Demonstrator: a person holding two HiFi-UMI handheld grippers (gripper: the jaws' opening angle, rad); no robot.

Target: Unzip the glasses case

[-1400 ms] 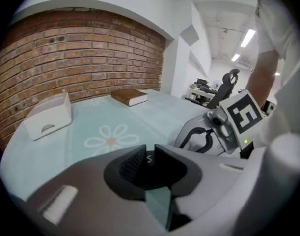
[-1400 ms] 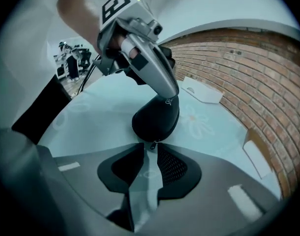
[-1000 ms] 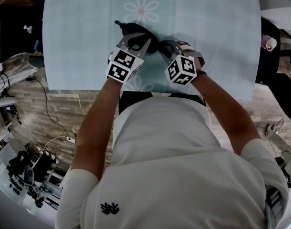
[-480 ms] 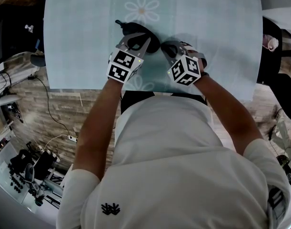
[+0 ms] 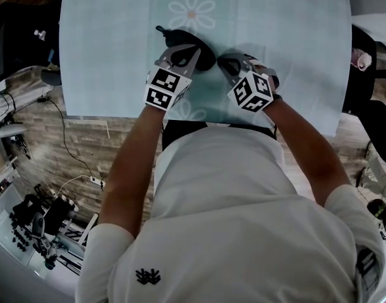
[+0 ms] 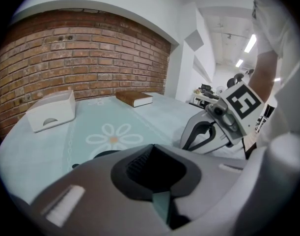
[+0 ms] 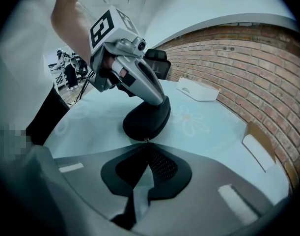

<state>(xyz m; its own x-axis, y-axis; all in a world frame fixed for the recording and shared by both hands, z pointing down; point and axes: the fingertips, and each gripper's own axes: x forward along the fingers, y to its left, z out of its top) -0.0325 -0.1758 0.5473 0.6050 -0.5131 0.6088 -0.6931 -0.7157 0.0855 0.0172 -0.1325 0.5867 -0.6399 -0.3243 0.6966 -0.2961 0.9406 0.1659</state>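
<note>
right gripper (image 7: 147, 147) farther right than before, jaws clenched on zipper pull (image 7: 146, 140); left gripper (image 6: 152, 150) jaws together atop glasses case (image 7: 141, 123)

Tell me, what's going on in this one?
A person works on a black glasses case lying on a flowered table, with a gripper in each hand. The left gripper, jaws together, rests its tip on top of the case, apparently to steady it. The right gripper is shut at the case's near edge on what looks like the small metal zipper pull. The case looks closed, so unzipping seems barely begun.
</note>
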